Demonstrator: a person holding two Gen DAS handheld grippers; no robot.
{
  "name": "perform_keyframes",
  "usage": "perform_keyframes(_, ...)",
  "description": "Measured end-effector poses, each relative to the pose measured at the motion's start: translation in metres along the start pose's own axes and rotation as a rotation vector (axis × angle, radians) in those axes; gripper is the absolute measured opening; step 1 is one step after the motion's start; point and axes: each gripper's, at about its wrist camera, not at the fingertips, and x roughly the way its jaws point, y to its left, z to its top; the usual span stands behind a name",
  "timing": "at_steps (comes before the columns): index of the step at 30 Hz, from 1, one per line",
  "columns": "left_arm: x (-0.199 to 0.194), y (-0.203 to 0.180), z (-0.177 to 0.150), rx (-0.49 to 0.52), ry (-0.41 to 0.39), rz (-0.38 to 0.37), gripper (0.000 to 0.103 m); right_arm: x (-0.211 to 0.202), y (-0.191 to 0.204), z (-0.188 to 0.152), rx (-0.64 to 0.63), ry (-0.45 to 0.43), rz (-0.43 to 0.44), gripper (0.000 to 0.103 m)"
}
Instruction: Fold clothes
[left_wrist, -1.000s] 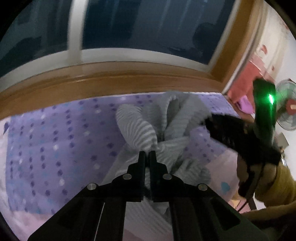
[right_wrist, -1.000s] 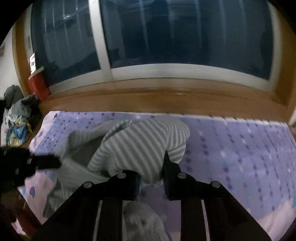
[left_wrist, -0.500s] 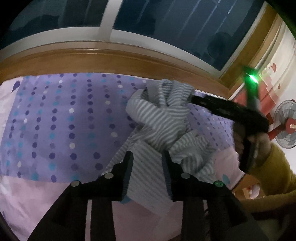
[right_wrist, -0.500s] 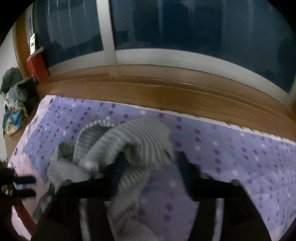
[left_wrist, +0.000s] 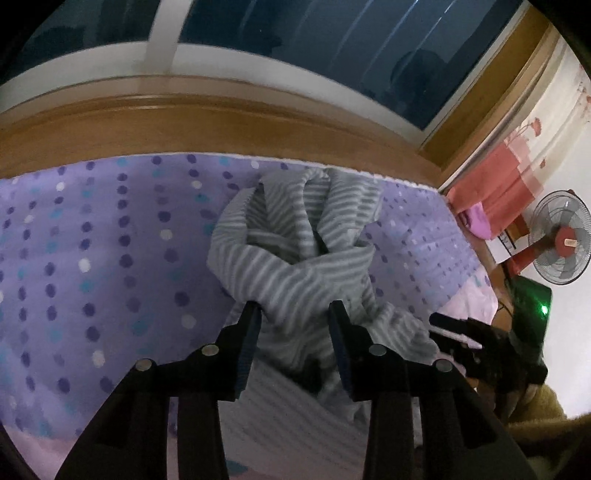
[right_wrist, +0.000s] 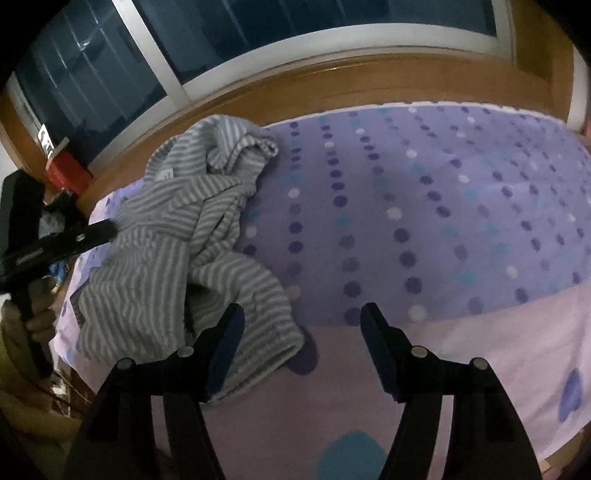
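One garment only: a grey-and-white striped top (left_wrist: 295, 258), crumpled in a heap on the bed (right_wrist: 424, 206), whose sheet is purple with dots and turns pale pink at the near edge. Two claws. Your left claw (left_wrist: 295, 314) is partly parted and opening; folds of the striped top lie between and just beyond its fingertips (left_wrist: 251, 314), but the pads are not pressing on the cloth. Your right claw (right_wrist: 301, 314) stands wide apart with nothing between its fingers; the top's nearest hem lies just left of it and under its left finger, and bare sheet lies ahead. Past both claws a wooden ledge (left_wrist: 221, 122) runs along the far side of the bed, with one dark window (right_wrist: 295, 22) above it. Well right of your left claw stand one fan (left_wrist: 559, 240) and red-pink cloth (left_wrist: 495, 184). Far left of your right claw, one red box (right_wrist: 66, 173) on the ledge. Nothing lies on top of the garment.
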Motion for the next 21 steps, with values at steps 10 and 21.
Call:
perform_keyframes(10, 0.023, 0.000, -0.001, -0.036, 0.034, 0.091, 0.038, 0.028, 0.034, -0.005, -0.115, 0.018, -0.006, 0.057)
perform_keyframes(21, -0.015, -0.039, -0.012, -0.077, -0.064, 0.079, 0.013, -0.040, 0.013, 0.026, -0.176, -0.176, 0.009, 0.010)
